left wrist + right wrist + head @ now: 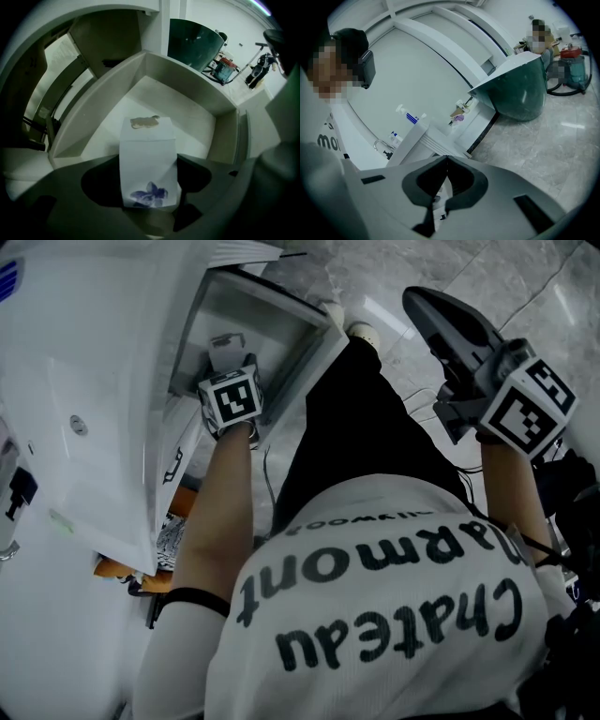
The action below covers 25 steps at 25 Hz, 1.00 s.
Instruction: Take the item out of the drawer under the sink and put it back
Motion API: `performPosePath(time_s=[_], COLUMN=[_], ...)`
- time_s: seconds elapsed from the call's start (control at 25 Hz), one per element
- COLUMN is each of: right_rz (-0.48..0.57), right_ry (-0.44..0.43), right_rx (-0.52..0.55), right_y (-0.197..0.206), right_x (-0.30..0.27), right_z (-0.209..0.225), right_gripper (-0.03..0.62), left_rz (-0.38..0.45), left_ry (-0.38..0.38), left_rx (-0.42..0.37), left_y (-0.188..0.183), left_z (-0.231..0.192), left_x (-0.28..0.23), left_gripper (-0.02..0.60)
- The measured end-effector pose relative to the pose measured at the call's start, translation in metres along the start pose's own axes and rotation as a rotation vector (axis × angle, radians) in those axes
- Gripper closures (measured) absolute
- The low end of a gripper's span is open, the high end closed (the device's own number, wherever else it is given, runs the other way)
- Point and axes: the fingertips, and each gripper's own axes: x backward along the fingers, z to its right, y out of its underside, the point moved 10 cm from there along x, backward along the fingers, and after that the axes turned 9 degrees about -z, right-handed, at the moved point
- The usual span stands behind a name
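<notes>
The left gripper (150, 161) is pointed straight down into the open drawer (185, 83) under the sink. A white carton (147, 143) printed with a purple flower is clamped between its jaws, which are seen set against both sides of it. The carton is inside the drawer, near the middle of its floor. The right gripper (446, 159) is clenched with nothing in it, held over the marble floor (543, 140), well apart from the drawer.

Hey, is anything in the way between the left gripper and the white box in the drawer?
Nothing visible is. The box stands on the floor of the drawer, already between the jaws of the left gripper.
</notes>
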Motion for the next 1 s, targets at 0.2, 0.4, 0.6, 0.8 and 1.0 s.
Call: performPosePath(time_s=[0.2, 0.4, 0.6, 0.8, 1.0], right_rz=[0.009, 0.012, 0.016, 0.025, 0.031], right_ry=[-0.005, -0.011, -0.017, -0.025, -0.04], right_rx=[0.005, 0.013, 0.024, 0.041, 0.071], right_y=[-0.003, -0.002, 0.002, 0.003, 0.004], right_x=[0.004, 0.008, 0.013, 0.022, 0.029], right_z=[-0.002, -0.006, -0.009, -0.016, -0.026], right_gripper=[0.583, 0.583, 0.583, 0.583, 0.583], left_rz=[0.041, 0.067, 0.115, 0.189, 0.25], left_ry=[0.048, 0.052, 0.037, 0.031, 0.044], left_rx=[0.076, 0.046, 0.067, 0.077, 0.09], left_y=[-0.002, -0.003, 0.001, 0.004, 0.008], left_z=[0.005, 0.015, 0.014, 0.017, 0.023], left_x=[0.002, 0.006, 0.014, 0.028, 0.041], left_gripper=[0.25, 0.25, 0.25, 0.25, 0.25])
